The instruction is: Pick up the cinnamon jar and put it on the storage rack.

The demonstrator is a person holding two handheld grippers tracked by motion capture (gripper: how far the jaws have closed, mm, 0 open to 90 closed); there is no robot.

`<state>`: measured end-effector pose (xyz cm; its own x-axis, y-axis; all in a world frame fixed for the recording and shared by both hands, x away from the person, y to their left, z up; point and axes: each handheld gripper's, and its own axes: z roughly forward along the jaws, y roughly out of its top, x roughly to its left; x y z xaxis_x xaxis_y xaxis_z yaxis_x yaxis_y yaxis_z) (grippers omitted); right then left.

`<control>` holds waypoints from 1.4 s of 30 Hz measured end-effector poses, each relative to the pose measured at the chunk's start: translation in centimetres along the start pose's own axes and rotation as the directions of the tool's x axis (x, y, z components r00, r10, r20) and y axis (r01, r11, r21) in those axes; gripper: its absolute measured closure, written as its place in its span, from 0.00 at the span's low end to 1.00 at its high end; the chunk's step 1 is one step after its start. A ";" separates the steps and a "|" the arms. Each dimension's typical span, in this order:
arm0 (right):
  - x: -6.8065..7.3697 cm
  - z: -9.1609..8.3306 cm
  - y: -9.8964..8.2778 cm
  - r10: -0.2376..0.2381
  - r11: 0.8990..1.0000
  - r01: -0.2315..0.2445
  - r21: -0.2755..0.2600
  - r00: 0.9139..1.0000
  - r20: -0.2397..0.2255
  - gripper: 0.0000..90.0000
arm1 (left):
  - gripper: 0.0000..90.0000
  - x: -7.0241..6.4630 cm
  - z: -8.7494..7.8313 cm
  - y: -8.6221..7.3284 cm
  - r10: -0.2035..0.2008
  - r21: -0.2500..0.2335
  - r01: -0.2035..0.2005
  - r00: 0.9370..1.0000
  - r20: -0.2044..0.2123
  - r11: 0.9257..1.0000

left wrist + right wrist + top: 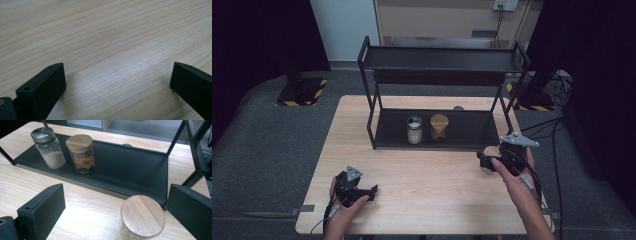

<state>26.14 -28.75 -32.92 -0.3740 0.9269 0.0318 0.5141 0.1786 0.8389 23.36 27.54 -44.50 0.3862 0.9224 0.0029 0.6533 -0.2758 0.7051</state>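
Jaws of my right gripper point(117, 202) stand wide apart around a jar point(142, 216) with a wooden lid, not touching it; the jar stands on the desk point(422, 170) just before the shelf point(130, 175). My left gripper point(117, 80) rests on bare desk, jaws wide and holding nothing.

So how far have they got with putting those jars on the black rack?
Two jars already stand on the black metal rack's lower shelf: a glass shaker of white powder with a metal cap and a wooden-lidded glass jar of brown sticks. In hand: the right gripper, jaws open, straddles a third wooden-lidded jar on the pale wooden table, not yet gripped. Probably left: shelving it. The left gripper rests open.
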 end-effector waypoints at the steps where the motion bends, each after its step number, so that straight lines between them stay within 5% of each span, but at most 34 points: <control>1: -0.1 -0.1 -0.1 0.001 1.000 -0.001 0.000 1.000 0.003 0.02 | 0.00 0.0 0.0 0.0 0.000 0.000 0.000 1.000 0.000 1.000; 42: -1.0 -0.7 -6.5 0.061 0.998 -0.061 0.004 0.998 -0.009 0.02 | 0.00 0.0 0.0 0.0 -0.001 0.000 0.000 1.000 -0.001 1.000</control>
<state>22.64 -31.07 -38.04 -0.3487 0.9332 0.0873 0.5387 0.1233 0.8334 23.34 27.52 -44.50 0.3853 0.9228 0.0032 0.6533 -0.2752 0.7053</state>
